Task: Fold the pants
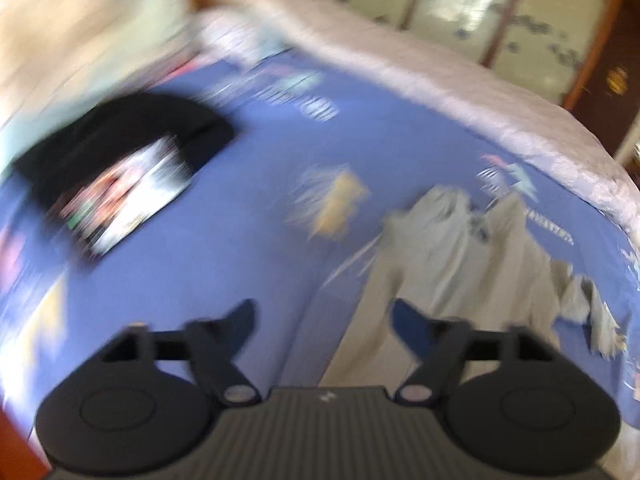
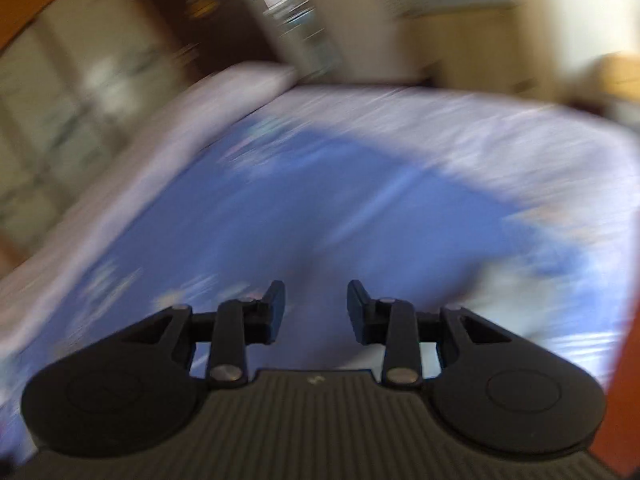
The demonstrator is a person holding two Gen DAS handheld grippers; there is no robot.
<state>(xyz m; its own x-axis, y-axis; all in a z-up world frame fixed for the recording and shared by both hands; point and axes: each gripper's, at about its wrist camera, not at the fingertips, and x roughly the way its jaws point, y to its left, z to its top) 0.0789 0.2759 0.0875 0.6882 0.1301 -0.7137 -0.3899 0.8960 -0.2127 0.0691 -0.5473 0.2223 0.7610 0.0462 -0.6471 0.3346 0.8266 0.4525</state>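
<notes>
Pants (image 1: 452,264), grey and rumpled, lie on the blue sheet (image 1: 248,216) just ahead of the left gripper (image 1: 324,320) and a little to its right, one leg running back under its right finger (image 1: 412,324). The left gripper hangs above them with its fingers spread wide, holding nothing. Ahead of it to the left lies a black shirt (image 1: 120,160) with a bright print, well apart from the pants. A pale quilt (image 1: 460,92) edges the sheet beyond the pants, with wardrobe doors (image 1: 472,8) behind it.

The right gripper (image 2: 316,308) is over the same sheet (image 2: 320,208), its fingers parted with a clear gap and nothing between them. That view is badly smeared; the pants cannot be made out there, and the light patch off to its right is perhaps the quilt (image 2: 500,136).
</notes>
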